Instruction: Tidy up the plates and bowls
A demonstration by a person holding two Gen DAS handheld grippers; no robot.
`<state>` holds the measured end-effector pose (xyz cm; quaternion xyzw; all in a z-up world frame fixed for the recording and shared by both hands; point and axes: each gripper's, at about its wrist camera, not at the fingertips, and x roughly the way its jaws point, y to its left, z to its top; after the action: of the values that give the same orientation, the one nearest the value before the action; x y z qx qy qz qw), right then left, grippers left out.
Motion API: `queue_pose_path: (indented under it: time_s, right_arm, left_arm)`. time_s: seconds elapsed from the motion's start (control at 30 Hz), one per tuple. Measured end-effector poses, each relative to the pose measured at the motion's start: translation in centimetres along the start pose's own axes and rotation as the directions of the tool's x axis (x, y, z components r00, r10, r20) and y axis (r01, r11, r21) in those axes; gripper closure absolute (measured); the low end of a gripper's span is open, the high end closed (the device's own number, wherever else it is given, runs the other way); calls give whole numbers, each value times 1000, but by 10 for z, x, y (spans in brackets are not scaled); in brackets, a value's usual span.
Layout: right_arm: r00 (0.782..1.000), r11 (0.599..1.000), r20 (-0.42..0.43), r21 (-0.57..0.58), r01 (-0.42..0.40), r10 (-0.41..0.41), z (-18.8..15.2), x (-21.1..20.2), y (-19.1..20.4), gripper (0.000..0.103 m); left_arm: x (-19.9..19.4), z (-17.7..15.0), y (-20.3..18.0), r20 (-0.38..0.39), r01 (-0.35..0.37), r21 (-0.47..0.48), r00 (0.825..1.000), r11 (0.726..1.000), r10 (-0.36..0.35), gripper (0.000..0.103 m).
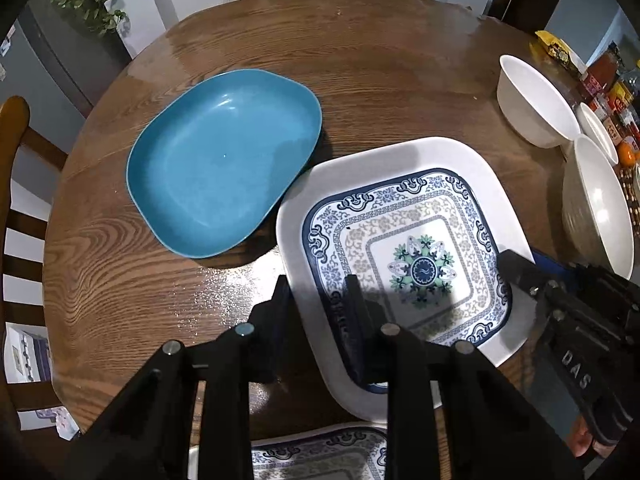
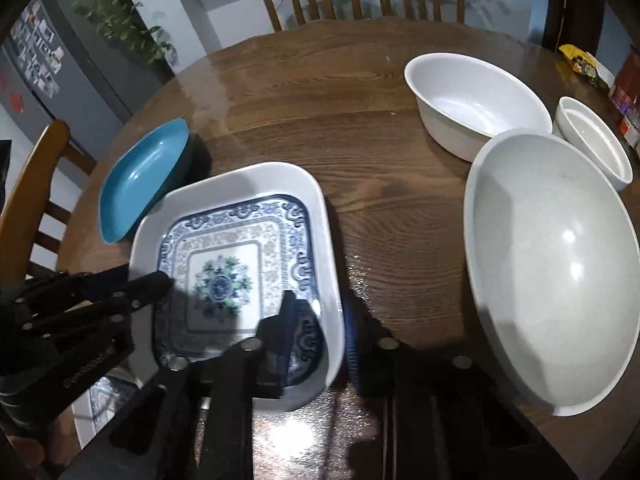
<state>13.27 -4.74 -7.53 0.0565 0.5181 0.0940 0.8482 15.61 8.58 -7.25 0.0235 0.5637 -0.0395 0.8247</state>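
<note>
A square white plate with a blue floral pattern (image 1: pixel 420 240) is held between both grippers, its far left corner over the teal dish (image 1: pixel 224 160). My left gripper (image 1: pixel 318 304) straddles its left rim, one finger inside, one outside. My right gripper (image 2: pixel 320 320) is shut on its right rim, and shows in the left wrist view (image 1: pixel 520 272). The plate (image 2: pixel 240 248) and teal dish (image 2: pixel 140 180) show in the right wrist view, with the left gripper (image 2: pixel 160 280) at the plate's left edge. A second patterned plate (image 1: pixel 320 456) lies below.
A large white bowl (image 2: pixel 552 272), a medium white bowl (image 2: pixel 476 104) and a small white bowl (image 2: pixel 596 140) stand at the right of the round wooden table (image 2: pixel 320 92). Chairs stand around it. Packets and jars (image 1: pixel 600 80) crowd the far right edge.
</note>
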Motion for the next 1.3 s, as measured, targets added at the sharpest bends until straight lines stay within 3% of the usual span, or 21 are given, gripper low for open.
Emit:
queue_pose_path:
  time_s: [0.27, 0.73, 0.97, 1.3]
  right_arm:
    - [1000, 999, 4, 30, -22, 21, -4, -5, -1, 93]
    - [990, 992, 93, 56, -115, 110, -16, -63, 5, 94]
    - [984, 992, 126, 2, -129, 128, -26, -86, 24, 94]
    - [979, 982, 95, -73, -172, 179, -52, -92, 62, 94]
  left_arm:
    - [-11, -4, -2, 38, -14, -7, 999, 1000, 14, 80]
    - [-76, -18, 11, 165, 14, 0, 986, 1000, -14, 80]
    - [-95, -44, 23, 201, 20, -35, 979, 999, -12, 80]
    - [-107, -86, 53, 196, -4, -117, 980, 993, 27, 80]
